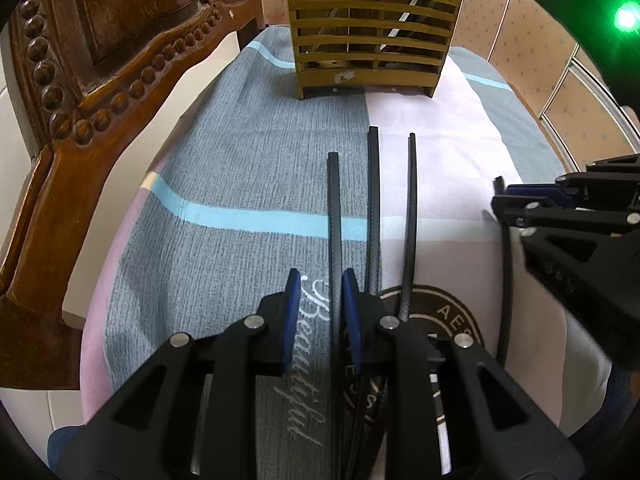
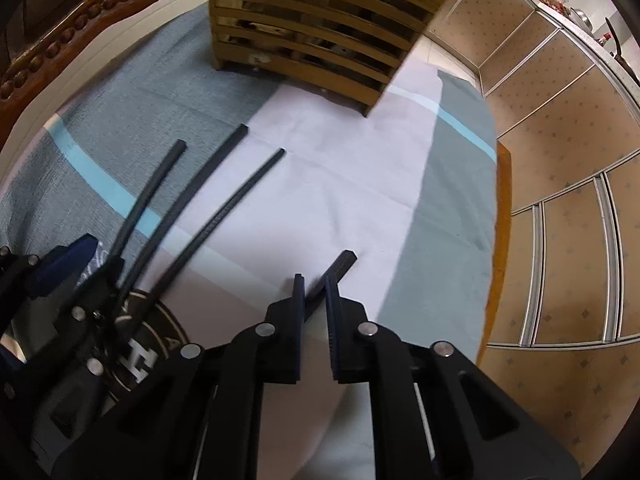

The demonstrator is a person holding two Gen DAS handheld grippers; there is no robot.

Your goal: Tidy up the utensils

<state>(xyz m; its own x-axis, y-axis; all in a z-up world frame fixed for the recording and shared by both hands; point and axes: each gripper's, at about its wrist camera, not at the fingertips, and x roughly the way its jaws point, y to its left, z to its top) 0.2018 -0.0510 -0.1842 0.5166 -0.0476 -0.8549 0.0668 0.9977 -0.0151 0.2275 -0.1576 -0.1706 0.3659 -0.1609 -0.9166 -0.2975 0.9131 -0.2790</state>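
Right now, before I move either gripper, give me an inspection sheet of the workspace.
Surface: table under a patterned cloth, grey, pink and blue-striped.
Job's things: bamboo utensil holder upright at the far edge, utensils inside; four black chopsticks, three near the left gripper, one at the right.
Clutter: nothing seen.
Grippers: left gripper open around one chopstick; right gripper open, chopstick between its fingers.
Cables: nothing seen.
Surroundings: carved wooden chair on the left, cabinet doors on the right.

Four black chopsticks (image 1: pixel 334 208) show: three fanned at the left fingers, one between the right fingers; one slatted wooden holder (image 1: pixel 372 36) ahead.
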